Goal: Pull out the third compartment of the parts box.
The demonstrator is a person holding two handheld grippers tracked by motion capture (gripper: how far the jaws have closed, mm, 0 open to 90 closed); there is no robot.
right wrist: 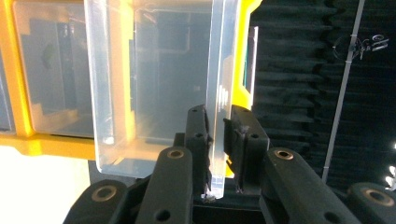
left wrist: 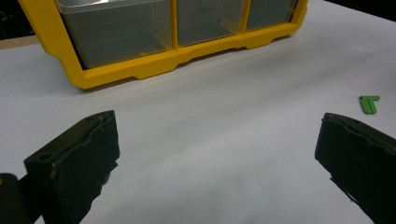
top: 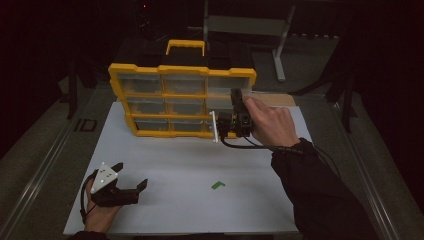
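A yellow organizer (top: pixel 182 70) with clear drawers stands upright at the back of the white table (top: pixel 170 165). In the high view my right gripper (top: pixel 227 122) is at its lower right corner. In the right gripper view that gripper (right wrist: pixel 215 126) is shut on the side wall of a clear drawer (right wrist: pixel 159 93), which sticks partly out of the yellow frame (right wrist: pixel 18 140). My left gripper (top: pixel 131 174) rests near the table's front left, open with nothing between its jaws (left wrist: pixel 217 135). A small green L-shaped piece (top: pixel 217 185) lies on the table right of it (left wrist: pixel 369 103).
A grey metal stand (top: pixel 280 45) stands behind the table at the back right. Metal rails (top: pixel 45 165) run along both sides of the table. Dark foam panels (right wrist: pixel 299 93) lie beyond the organizer in the right gripper view.
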